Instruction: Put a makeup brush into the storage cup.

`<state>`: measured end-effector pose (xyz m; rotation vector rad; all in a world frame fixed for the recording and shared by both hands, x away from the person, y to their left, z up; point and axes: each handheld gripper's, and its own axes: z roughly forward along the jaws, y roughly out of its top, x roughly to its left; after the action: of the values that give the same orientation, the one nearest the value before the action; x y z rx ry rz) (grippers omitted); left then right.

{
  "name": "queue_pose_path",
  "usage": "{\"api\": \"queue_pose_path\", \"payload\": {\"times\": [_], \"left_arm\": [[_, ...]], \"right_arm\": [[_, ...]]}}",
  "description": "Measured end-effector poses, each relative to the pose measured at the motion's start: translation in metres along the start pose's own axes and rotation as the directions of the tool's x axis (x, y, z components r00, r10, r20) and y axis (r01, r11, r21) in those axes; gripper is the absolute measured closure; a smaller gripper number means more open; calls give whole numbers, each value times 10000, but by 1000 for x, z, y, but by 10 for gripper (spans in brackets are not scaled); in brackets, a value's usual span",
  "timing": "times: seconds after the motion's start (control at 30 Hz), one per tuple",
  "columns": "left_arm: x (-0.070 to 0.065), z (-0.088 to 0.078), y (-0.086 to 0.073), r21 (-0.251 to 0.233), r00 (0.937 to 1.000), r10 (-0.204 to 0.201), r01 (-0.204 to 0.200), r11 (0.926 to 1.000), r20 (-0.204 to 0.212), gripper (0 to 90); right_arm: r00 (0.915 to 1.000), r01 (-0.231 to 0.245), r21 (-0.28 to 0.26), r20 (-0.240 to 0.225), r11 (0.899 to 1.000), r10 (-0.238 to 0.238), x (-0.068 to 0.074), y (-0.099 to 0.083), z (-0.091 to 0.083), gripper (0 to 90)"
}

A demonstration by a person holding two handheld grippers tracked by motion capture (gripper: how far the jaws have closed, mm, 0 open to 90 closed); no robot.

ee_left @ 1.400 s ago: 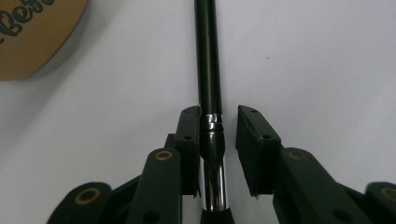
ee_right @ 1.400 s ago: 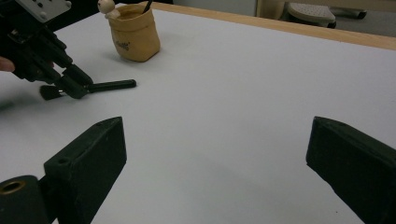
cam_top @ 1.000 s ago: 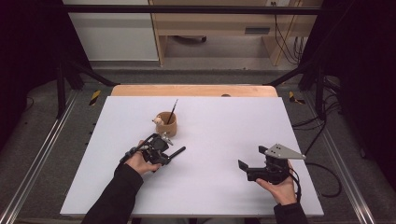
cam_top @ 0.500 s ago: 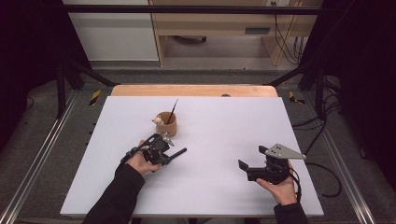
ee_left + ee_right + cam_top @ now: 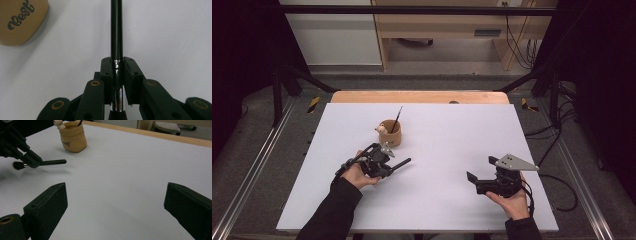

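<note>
Close view along the left gripper (image 5: 117, 67), its two black jaws clamped on a slim brush (image 5: 116, 30) at its silver metal collar. The black handle runs straight up to the top edge over a white table (image 5: 170, 35). A tan pouch (image 5: 21, 20) with dark lettering sits in the upper left corner.

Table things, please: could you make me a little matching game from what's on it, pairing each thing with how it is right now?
Things:
1. left gripper
2. right gripper
3. brown pouch
4. black brush

States:
A. standing on the white table, a thin stick poking out of it
B. jaws wide apart, nothing between them
C. clamped near its metal collar
D. jaws closed on a handle

Pairs: 1-D, 2-B, 3-A, 4-C
</note>
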<state>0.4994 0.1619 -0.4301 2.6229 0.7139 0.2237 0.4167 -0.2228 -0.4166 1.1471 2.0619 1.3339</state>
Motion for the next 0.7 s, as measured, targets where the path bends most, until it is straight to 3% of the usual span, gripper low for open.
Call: {"api": "queue_pose_path", "payload": {"times": [0.7], "left_arm": [[-21,-25,-11,-1045,9991,415,-400,9937,116,784]], "right_arm": [[9995,303,-2,-113,9995,-303,8,3,1,54]]}}
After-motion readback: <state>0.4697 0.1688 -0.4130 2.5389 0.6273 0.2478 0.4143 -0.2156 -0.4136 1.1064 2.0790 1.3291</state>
